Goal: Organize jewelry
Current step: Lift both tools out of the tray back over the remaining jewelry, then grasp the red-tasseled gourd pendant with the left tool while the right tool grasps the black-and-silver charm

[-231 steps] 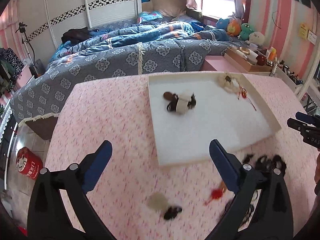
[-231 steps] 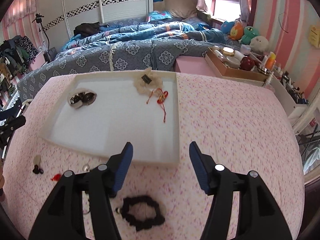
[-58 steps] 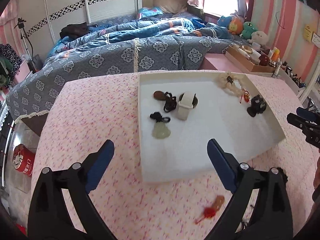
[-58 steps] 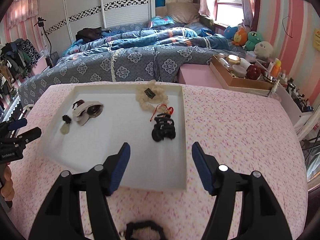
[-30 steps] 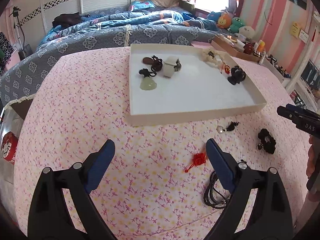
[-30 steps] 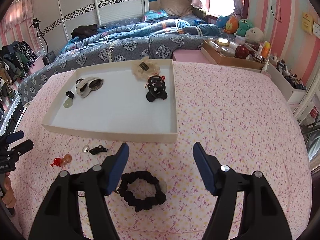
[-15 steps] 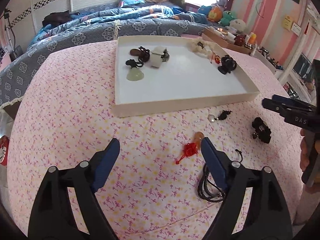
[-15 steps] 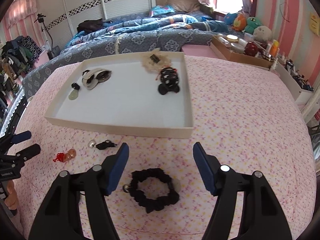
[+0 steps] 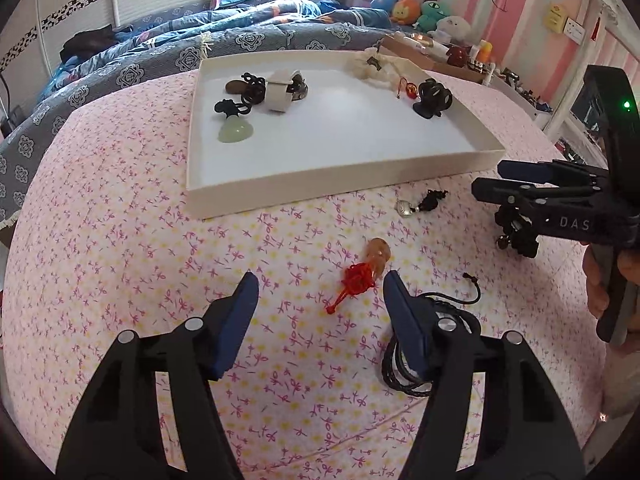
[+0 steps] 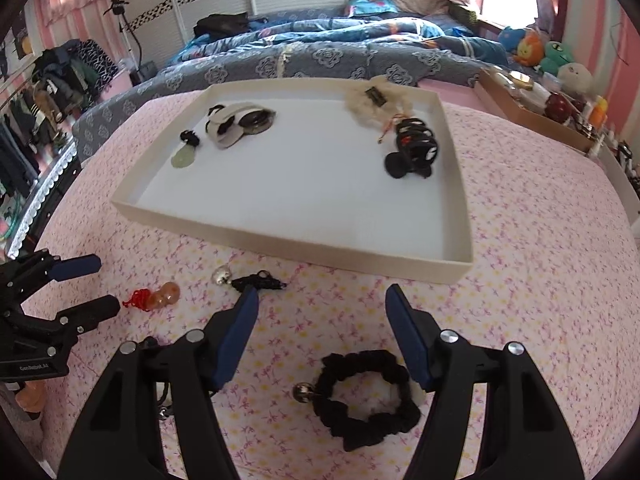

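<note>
Collecting stage: my left tool (image 9: 318, 294), jaws wide and empty, hovers over the red-knot pendant (image 9: 362, 274) on the counter short of the tray (image 9: 320, 192); next, lower, straddle it, close.

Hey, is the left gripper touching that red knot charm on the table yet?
Apart. The left wrist view shows the left gripper open, with tablecloth visible between both fingers and the red knot charm.
</note>
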The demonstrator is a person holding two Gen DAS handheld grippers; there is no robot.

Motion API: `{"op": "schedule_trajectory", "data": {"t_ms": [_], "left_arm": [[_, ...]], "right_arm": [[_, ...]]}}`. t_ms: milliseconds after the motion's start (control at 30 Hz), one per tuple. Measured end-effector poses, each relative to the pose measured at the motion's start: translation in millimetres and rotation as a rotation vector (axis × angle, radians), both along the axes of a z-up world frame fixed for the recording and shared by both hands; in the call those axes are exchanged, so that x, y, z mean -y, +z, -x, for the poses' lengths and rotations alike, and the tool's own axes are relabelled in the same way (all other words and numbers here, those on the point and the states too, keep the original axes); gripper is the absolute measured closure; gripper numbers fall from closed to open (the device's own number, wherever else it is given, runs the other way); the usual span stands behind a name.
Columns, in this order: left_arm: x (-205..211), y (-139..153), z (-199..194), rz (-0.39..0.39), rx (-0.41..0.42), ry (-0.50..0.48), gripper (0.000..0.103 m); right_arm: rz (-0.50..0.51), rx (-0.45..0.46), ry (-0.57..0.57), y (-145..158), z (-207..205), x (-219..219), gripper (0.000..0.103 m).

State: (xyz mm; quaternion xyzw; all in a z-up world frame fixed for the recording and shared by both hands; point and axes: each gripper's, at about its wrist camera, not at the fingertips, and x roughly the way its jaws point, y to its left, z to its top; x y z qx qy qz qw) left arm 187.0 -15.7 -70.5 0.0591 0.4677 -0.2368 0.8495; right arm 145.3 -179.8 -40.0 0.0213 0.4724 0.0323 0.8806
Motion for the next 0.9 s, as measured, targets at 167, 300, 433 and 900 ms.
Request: {"op": "schedule_trajectory", "data": {"t_ms": [167, 300, 433, 900], "left_arm": [[2, -5, 1, -0.001, -0.019, -0.025, 0.053], [4, -7, 2, 0.004, -0.032, -0.043, 0.057], [5, -12, 1, 0.007, -0.055, -0.054, 0.067], [6, -16, -4, 0.010, -0.062, -0.050, 0.082]], "right_arm": [[0.012, -0.011, 0.043, -4, -6, -11, 0.040], [0.005, -0.019, 0.094, -9, -8, -21, 0.047], [0.013, -0.024, 0.134, -17, -9, -31, 0.047], [0.012, -0.025, 0.183, -23, -21, -40, 0.059]]}}
